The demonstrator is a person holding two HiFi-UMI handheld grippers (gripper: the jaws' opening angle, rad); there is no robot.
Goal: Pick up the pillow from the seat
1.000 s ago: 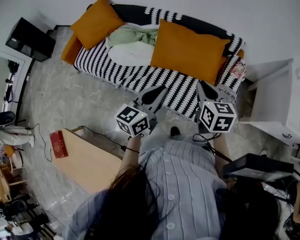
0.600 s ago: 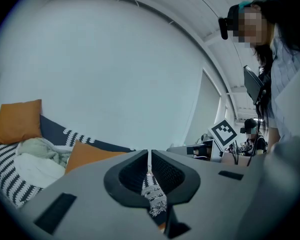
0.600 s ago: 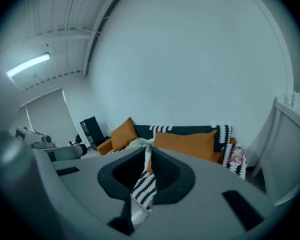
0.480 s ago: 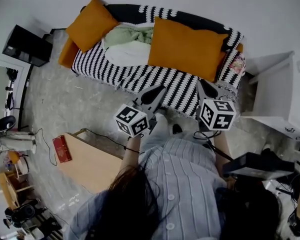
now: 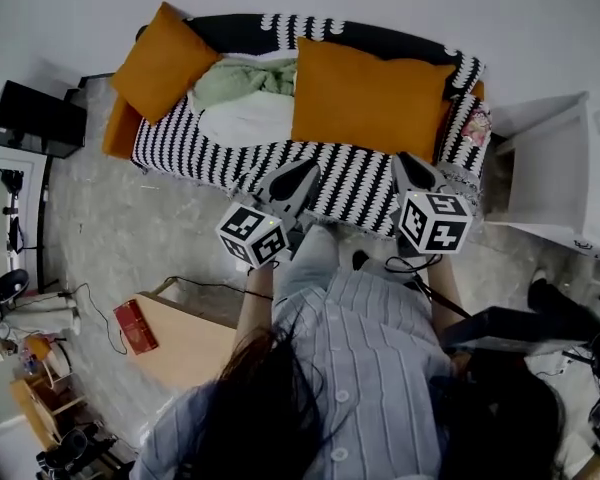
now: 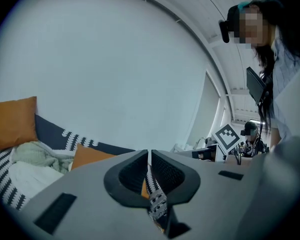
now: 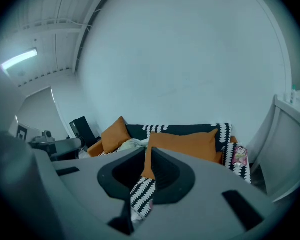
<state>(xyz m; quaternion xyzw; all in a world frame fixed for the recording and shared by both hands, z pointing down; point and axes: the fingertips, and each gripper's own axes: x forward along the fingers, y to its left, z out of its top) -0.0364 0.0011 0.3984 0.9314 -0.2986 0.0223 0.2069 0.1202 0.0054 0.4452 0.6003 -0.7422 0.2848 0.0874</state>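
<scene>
A large orange pillow [image 5: 370, 98] [image 7: 190, 144] lies on the right part of the sofa seat [image 5: 280, 163], which wears a black-and-white zigzag cover. A smaller orange pillow [image 5: 160, 63] [image 7: 114, 134] leans at the sofa's left end. My left gripper [image 5: 302, 171] [image 6: 149, 151] hovers over the seat's front edge, shut and empty. My right gripper [image 5: 405, 163] [image 7: 147, 149] is also shut with nothing in it, just in front of the large pillow's lower right corner.
A pale green and white cloth heap [image 5: 245, 98] lies between the two pillows. A white cabinet [image 5: 550, 183] stands right of the sofa, a black box [image 5: 35, 118] to its left. A wooden table [image 5: 185, 338] with a red object [image 5: 137, 325] is behind me at left.
Both grippers have come nearer the sofa, and the view has shifted so the sofa sits closer to me. The jaws stayed shut throughout.
</scene>
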